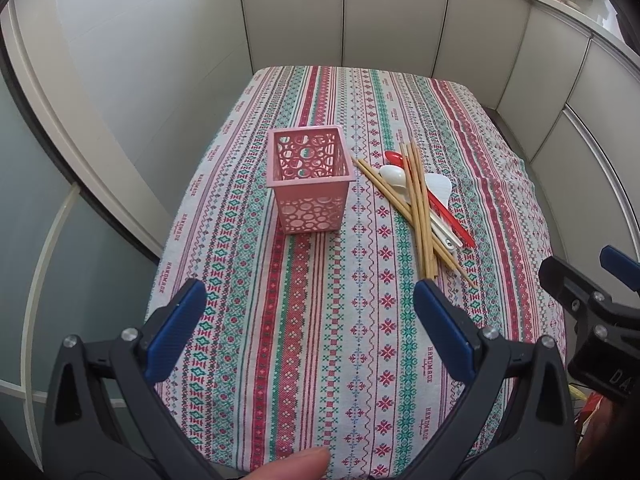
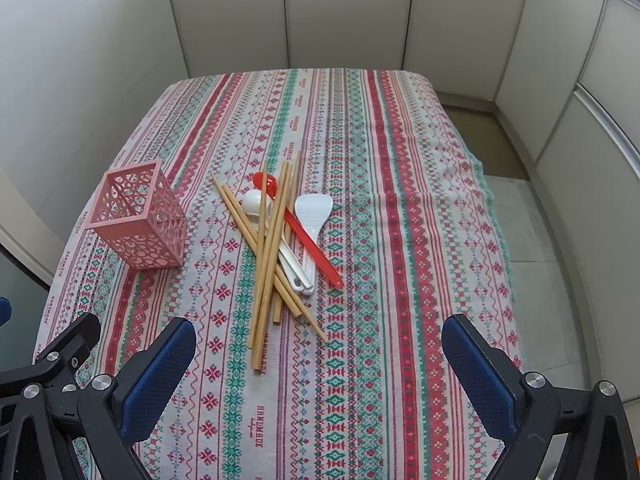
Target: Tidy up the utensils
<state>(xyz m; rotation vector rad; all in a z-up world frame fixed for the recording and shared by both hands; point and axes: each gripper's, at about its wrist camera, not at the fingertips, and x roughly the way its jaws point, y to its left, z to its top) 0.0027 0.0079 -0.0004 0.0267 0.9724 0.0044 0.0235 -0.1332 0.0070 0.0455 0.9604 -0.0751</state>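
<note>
Left wrist view: the left tool (image 1: 310, 304) hangs spread and empty over the near counter (image 1: 280, 360), with the pink holder (image 1: 308, 184) upright at 12 o'clock. Chopsticks (image 1: 420, 216) lie piled over the spoons (image 1: 432, 196) at 1 o'clock. The right tool (image 2: 318, 340) is likewise spread wide, empty, the pile just ahead at 12 o'clock.

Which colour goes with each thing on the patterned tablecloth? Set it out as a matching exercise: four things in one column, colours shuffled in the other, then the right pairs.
Things:
1. perforated holder
2. chopsticks
3. long slim spoon
4. flat rice paddle

Colours:
A. white
B. pink
C. red
D. light wood

Pairs: 1-B, 2-D, 3-C, 4-A
</note>
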